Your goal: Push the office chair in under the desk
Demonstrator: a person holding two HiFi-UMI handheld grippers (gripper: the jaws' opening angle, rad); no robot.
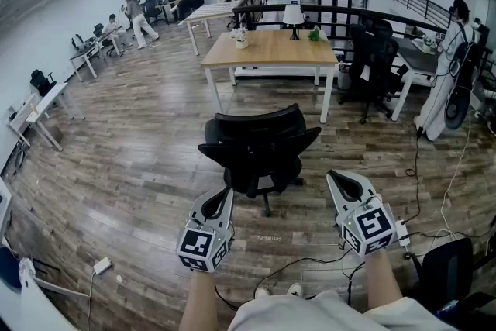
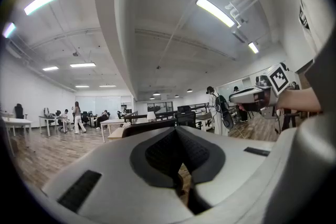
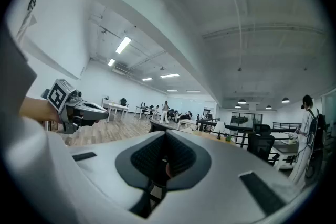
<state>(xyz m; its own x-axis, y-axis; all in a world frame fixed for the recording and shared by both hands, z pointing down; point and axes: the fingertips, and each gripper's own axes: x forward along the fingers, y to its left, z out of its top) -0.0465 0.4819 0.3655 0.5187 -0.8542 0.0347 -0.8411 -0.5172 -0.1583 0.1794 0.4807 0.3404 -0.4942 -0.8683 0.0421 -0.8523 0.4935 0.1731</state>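
Observation:
A black office chair [image 1: 260, 147] stands on the wooden floor, its back towards me, well short of the wooden desk [image 1: 271, 49] with white legs beyond it. My left gripper [image 1: 226, 193] is shut and empty, its tip just behind the chair's left rear. My right gripper [image 1: 332, 177] is also shut and empty, a little to the right of the chair and apart from it. In the left gripper view the closed jaws [image 2: 177, 131] point at the chair's top edge [image 2: 152, 124]. The right gripper view shows closed jaws [image 3: 166, 136] and the chair's back [image 3: 157, 126] past them.
A lamp [image 1: 293, 15] and small plants sit on the desk. More black chairs [image 1: 372, 62] and a person in white [image 1: 446, 74] are at the right. Cables [image 1: 310, 263] trail on the floor near my feet. Other desks and people fill the far left.

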